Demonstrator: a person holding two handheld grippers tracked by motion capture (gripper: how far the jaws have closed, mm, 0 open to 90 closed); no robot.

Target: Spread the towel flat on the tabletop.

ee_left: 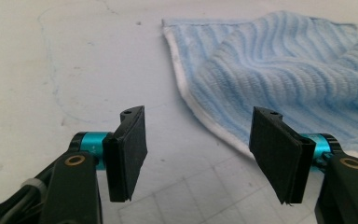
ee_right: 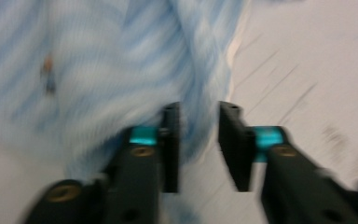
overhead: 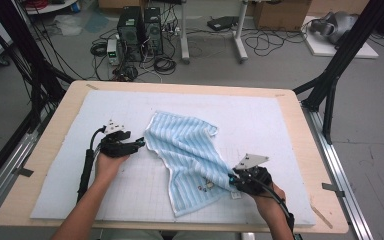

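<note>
Blue striped towel [overhead: 187, 155] crumpled on tabletop [overhead: 55, 140] | left gripper [ee_left: 205, 149] jaws wide apart, nothing held | right gripper [ee_right: 198, 140] jaws narrowly parted at towel edge, grip blurred, cannot be told

The towel [overhead: 187, 160] before me is ribbed terry cloth, soft and matt, pale blue stripes with a white hem. My left gripper [ee_left: 205, 158] wears rough matt black pads on glossy teal metal. The table [overhead: 300, 125] edge is pale wood under a matt mat [overhead: 260, 120].

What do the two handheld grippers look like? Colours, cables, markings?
Both the left gripper and right gripper are black, with flat black jaw pads on teal collars and brass-coloured screws. Each carries a grey three-cornered plate on top and trails a black cable along the forearm. No sleeves visible.
</note>
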